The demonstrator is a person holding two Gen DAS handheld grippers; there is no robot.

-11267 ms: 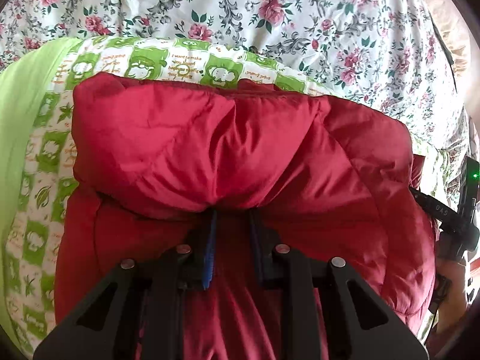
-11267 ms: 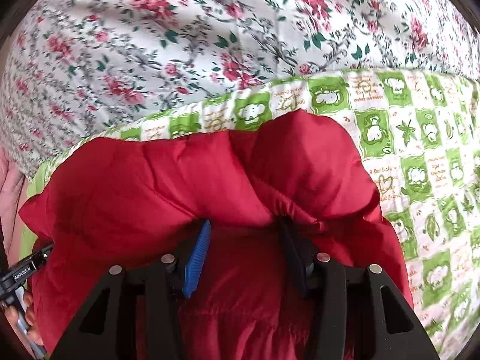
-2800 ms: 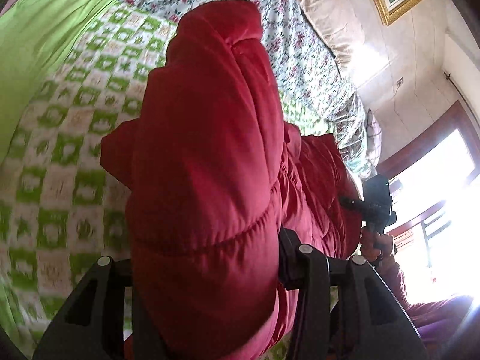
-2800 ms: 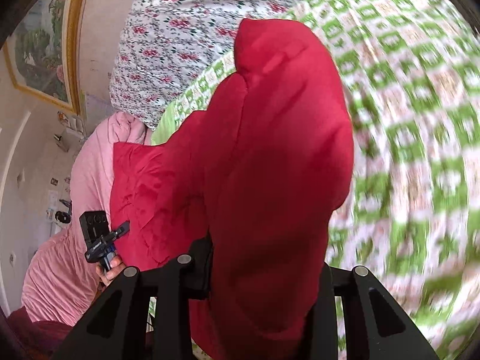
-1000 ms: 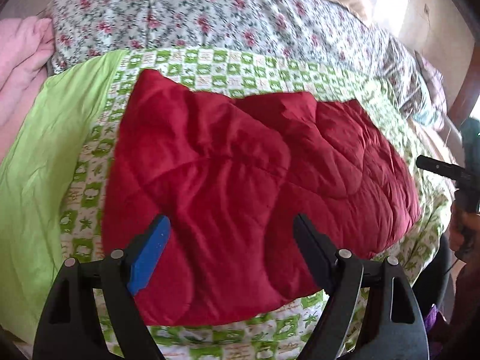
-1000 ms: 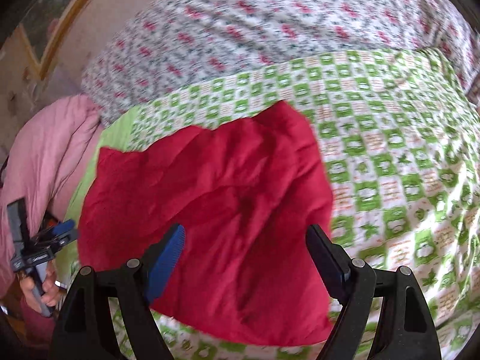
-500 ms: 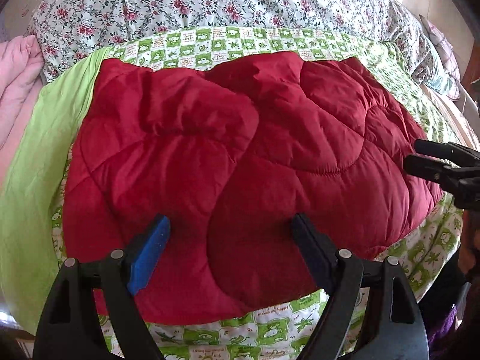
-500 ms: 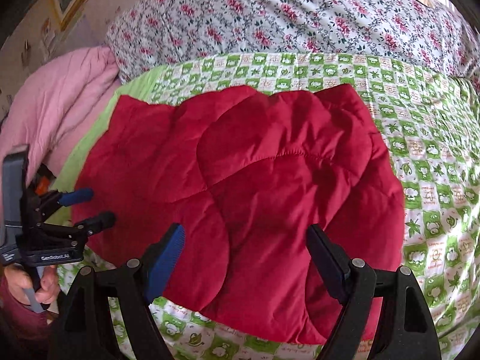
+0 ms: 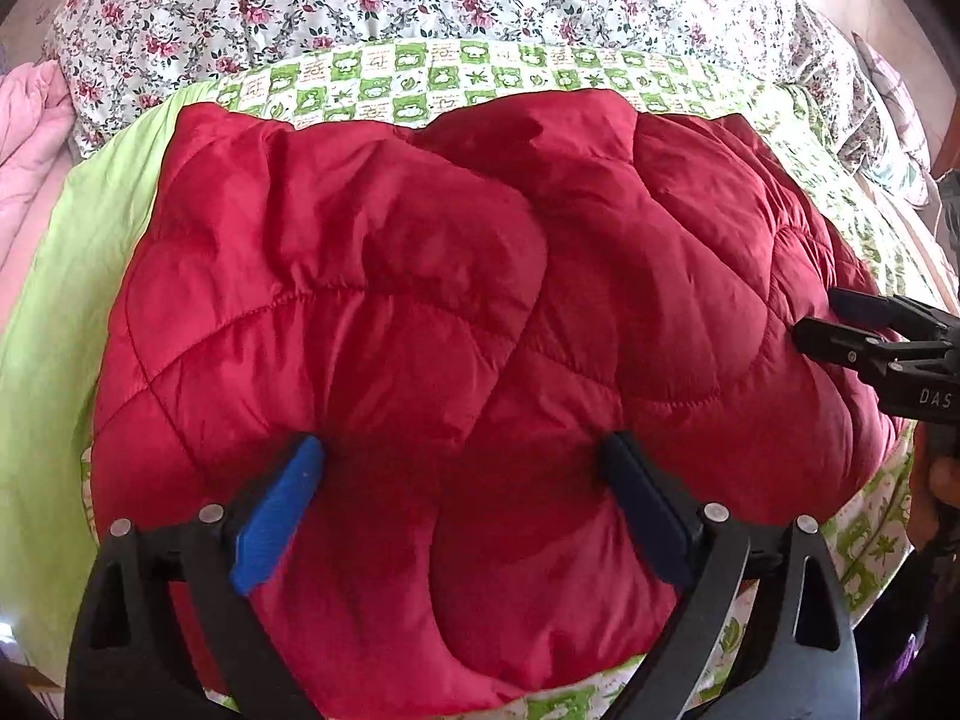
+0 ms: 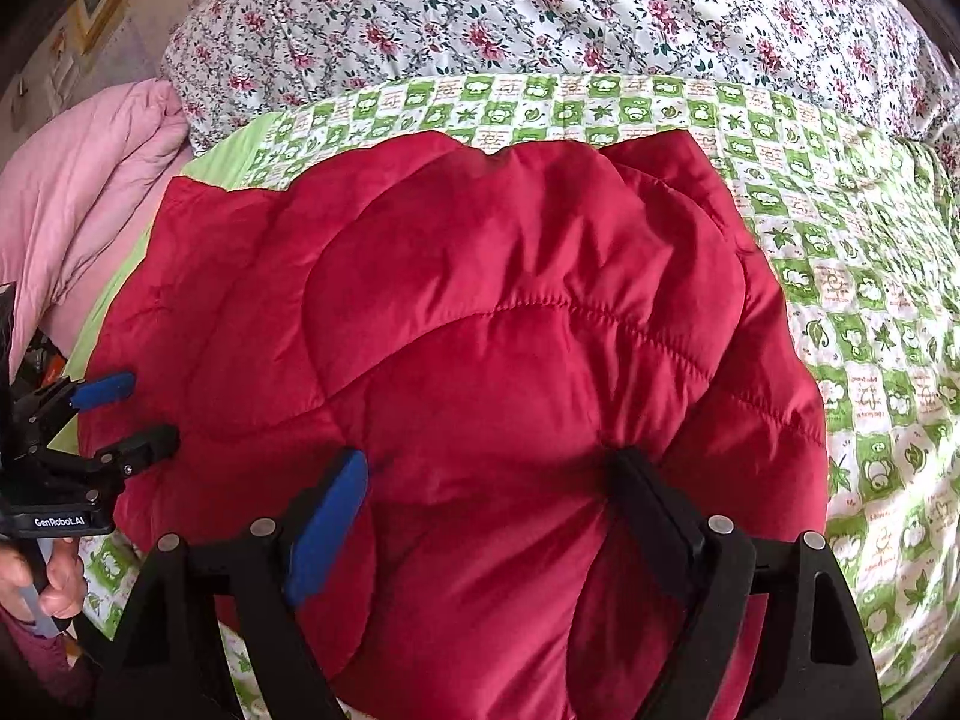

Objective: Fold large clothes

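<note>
Your jacket (image 9: 456,312) lies folded ahead; both hand-held grippers, left (image 9: 462,468) and right (image 10: 486,480), gape wide, the left's jaws just opened further, pressing it flat—little remains.

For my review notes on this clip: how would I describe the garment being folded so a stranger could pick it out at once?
Start from the bed, covered at the far side by a white quilt with pink roses. Nearer lies a green-and-white checked cartoon-print blanket, and on it sits the puffy, quilted dark red padded jacket. It is the only plain red, stitched and glossy thing there; the pale pink bedding beside it is far lighter.
</note>
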